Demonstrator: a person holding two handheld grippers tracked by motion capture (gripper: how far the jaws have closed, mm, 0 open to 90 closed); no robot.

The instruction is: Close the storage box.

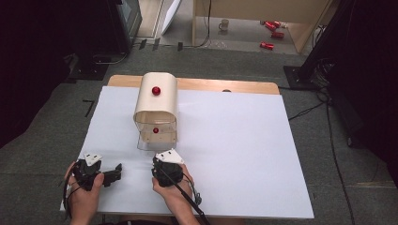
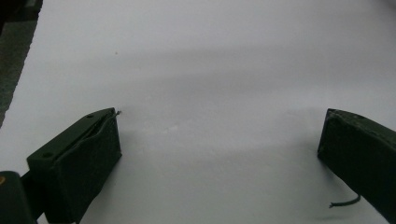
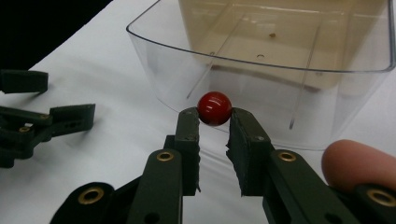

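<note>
- The red knob [image 3: 214, 108] on the front wall of the clear drawer [image 3: 261, 65] sits pinched between my right gripper [image 3: 214, 122]'s fingertips; the jaws are drawn together on it, one pad each side of the ball.
- In the high view the same knob [image 1: 156, 130] lies straight ahead of my right gripper [image 1: 165, 161], on the near face of the drawer [image 1: 157, 137] that sticks out from the bottom of the cream rounded cabinet [image 1: 156, 107].
- The drawer's long axis runs from the cabinet toward me, along the line my gripper points, so I judge the coming pull must come straight back along that axis, not sideways.
- The drawer looks part-way out already: its clear front stands proud of the cabinet's shell, though I can't tell from here how much travel is left.
- A second red knob [image 1: 156, 90] sits higher up on the cabinet's curved top, well apart from the one I hold.
- My right hand is clearly the nearer one. The left gripper [image 1: 110, 174] rests off to the side on the white tabletop [image 1: 234, 140], jaws spread wide with nothing between them, well apart from the cabinet.
- From the left gripper view I see bare white tabletop [image 2: 210, 84] between its jaws.
</note>
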